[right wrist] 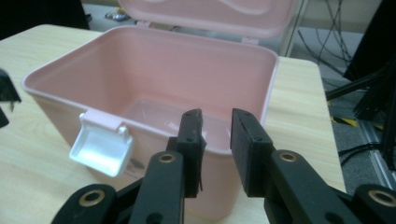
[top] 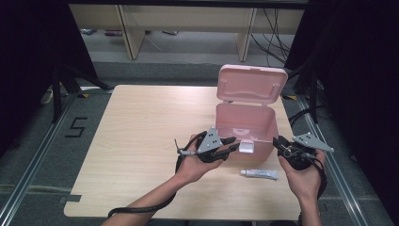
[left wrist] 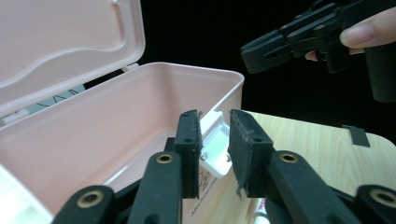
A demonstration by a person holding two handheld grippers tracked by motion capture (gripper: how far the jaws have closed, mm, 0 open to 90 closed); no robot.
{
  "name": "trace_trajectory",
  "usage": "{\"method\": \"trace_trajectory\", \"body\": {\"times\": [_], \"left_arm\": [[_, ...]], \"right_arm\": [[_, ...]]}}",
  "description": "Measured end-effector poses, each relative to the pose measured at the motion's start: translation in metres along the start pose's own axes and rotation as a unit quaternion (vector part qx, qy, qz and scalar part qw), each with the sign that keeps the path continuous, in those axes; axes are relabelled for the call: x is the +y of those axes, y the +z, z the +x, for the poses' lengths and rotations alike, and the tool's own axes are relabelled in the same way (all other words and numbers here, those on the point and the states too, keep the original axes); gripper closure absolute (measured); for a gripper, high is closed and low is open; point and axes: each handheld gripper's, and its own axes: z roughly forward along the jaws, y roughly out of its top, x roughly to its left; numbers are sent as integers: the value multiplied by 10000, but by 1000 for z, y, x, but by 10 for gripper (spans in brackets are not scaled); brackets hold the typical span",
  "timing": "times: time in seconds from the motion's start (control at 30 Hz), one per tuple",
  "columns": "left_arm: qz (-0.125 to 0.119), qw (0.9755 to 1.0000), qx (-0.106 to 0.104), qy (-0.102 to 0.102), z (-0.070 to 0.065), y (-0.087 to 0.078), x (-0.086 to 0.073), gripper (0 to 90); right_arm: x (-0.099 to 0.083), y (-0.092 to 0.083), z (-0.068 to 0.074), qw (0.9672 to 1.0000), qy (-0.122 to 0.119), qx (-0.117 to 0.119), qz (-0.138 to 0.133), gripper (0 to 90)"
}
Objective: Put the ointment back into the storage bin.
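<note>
Pink plastic is what dominates the high view: an open storage box is sitting toward the right of the pale wooden counter, its hinged lid standing upright behind it. You are holding the left claw just beside the box's front left corner, near the white latch, and the right claw at the box's front right corner. A small white tube is lying on the counter in front of the box, between your two hands.

Looking along the left claw, its jaws are standing apart with the white latch showing in the gap between them; the pads are not pressing on it. The box interior is looking empty here, and the right claw is hovering farther off against the dark background.

Looking along the right claw, its jaws are also standing apart, holding nothing, aimed over the front wall of the box. The latch is hanging outward, off to the left.

My reading is that loading the tube is coming next. To do it well, you are best keeping one claw steadying the box rim while the other is lowering over the tube's middle, closing gently so it is not squeezing the contents, then lifting it clear of the front wall.
</note>
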Motion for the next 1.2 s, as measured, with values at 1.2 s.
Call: {"method": "trace_trajectory", "body": {"times": [1.2], "left_arm": [[185, 9990, 337, -234, 21, -30, -6, 483]], "right_arm": [[-14, 23, -4, 9182, -2419, 1824, 2551, 612]]}}
